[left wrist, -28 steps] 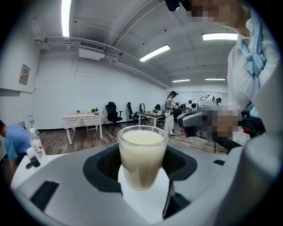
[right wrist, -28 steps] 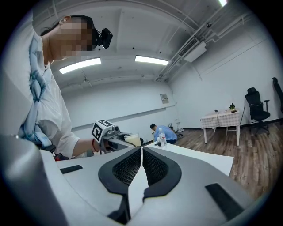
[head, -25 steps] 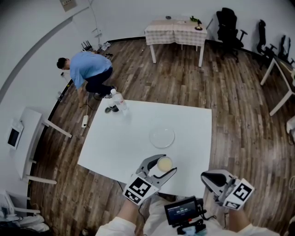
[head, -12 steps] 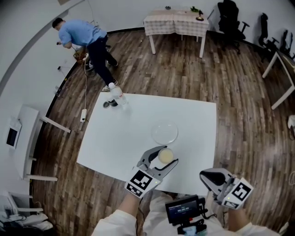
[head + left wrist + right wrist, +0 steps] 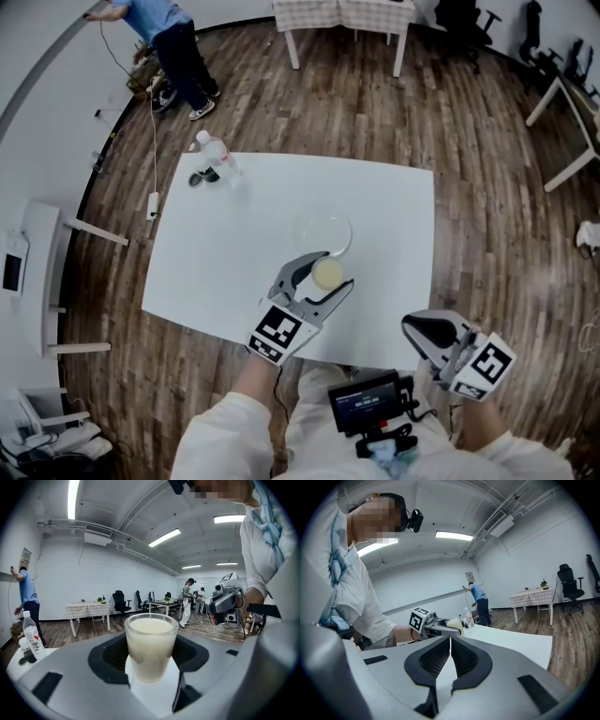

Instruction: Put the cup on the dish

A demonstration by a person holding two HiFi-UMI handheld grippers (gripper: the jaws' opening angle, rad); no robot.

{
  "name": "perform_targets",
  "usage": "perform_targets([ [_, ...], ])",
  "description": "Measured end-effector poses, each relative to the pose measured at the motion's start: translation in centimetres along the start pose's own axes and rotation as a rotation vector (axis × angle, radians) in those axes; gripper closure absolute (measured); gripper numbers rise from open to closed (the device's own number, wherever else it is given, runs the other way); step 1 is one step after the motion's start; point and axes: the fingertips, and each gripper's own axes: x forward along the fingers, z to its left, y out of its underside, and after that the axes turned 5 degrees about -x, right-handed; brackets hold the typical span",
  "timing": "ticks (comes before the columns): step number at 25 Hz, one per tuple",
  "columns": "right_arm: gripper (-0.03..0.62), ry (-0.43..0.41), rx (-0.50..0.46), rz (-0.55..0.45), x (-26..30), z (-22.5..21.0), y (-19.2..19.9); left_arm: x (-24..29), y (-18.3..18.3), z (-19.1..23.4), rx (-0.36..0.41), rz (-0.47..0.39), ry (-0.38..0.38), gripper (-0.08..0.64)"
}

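As the left gripper [image 5: 331,273] clamps it, the cup [image 5: 151,645] hangs beside the dish [image 5: 312,229]

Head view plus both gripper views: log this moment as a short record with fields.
cup: clear glass, full of creamy liquid, upright between the jaws
left gripper: shut on cup, at the dish's near rim
dish: clear, empty, on the white table
right gripper: shut, empty, by the table's near corner
task state: cup not yet on dish
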Motion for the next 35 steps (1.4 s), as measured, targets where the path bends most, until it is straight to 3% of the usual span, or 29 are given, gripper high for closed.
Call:
perform_targets([
  [35,0.56,0.018,0.079,0.071,3.6,-3.4,2.3,5.8,6.0,7.2,0.001,0.07,-0.009,0.302],
])
